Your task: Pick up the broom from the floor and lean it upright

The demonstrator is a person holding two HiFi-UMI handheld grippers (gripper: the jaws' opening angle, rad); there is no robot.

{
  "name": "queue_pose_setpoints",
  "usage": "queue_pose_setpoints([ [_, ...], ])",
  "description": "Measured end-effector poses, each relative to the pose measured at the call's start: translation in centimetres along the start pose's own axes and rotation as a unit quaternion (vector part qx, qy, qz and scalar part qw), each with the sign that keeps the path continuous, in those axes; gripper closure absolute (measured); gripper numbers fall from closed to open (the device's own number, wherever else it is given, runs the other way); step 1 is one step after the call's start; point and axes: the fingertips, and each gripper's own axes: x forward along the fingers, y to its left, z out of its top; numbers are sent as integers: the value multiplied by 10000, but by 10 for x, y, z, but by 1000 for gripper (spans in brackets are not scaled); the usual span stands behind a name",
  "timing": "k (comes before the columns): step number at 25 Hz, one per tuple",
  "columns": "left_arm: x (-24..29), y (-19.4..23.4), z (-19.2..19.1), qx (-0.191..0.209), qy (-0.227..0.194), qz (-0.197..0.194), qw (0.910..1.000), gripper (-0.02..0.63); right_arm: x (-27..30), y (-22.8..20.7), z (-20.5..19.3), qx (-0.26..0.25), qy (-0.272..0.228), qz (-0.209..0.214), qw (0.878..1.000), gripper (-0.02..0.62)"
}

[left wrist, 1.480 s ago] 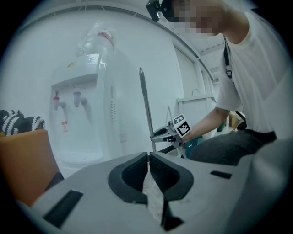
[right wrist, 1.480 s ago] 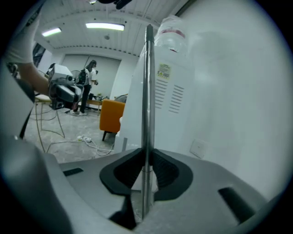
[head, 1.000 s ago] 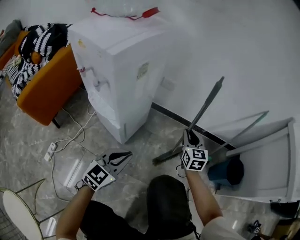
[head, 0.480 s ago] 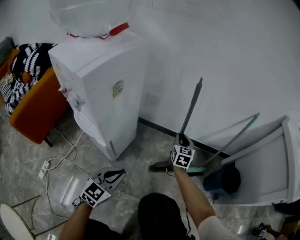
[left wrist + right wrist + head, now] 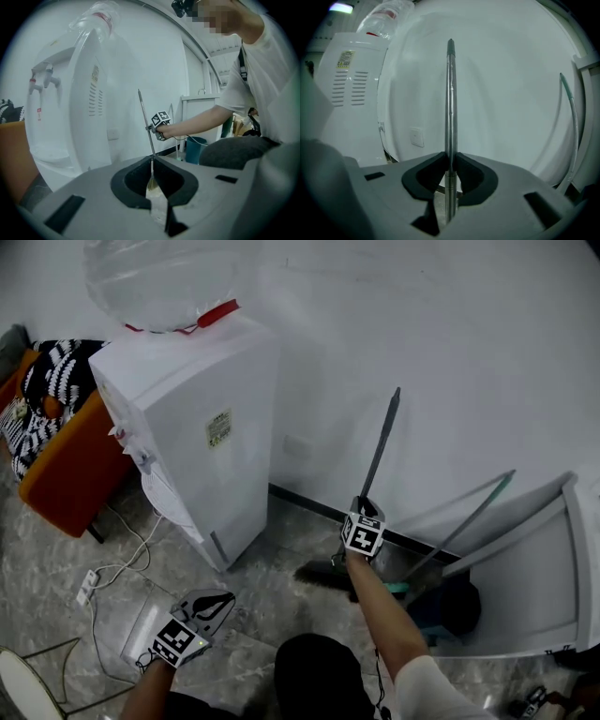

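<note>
The broom (image 5: 380,451) stands almost upright in front of the white wall, with its dark head (image 5: 322,573) down on the floor. My right gripper (image 5: 362,512) is shut on the metal handle (image 5: 450,93) low down, and the pads press it from both sides. Whether the handle's top touches the wall I cannot tell. My left gripper (image 5: 217,601) hangs low at the left, well apart from the broom, shut with nothing in it. In the left gripper view its tips (image 5: 152,161) meet, and the broom (image 5: 144,112) shows far beyond them.
A white water dispenser (image 5: 197,427) stands left of the broom. Behind it is an orange chair (image 5: 66,465), with a power strip (image 5: 86,585) on the floor. To the right a teal-tipped pole (image 5: 469,517) leans on the wall, over a blue bucket (image 5: 455,601) and a white shelf (image 5: 534,568).
My right gripper has carried the broom left and closer to the wall, and the handle has swung from a slant to nearly upright. The left gripper has sunk a little.
</note>
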Motion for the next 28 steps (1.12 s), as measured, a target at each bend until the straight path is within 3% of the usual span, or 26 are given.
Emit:
queue_pose_setpoints([
  [9, 13, 3, -12, -540, 77, -46, 9985, 592, 20, -15, 0, -63, 34, 89, 9999, 514],
  [20, 43, 1, 10, -620, -193, -291, 9975, 592, 41, -18, 2, -453, 47, 342, 9984, 506],
  [28, 40, -5, 12, -471, -204, -348, 9981, 592, 47, -14, 2, -768, 41, 485, 9959, 423],
])
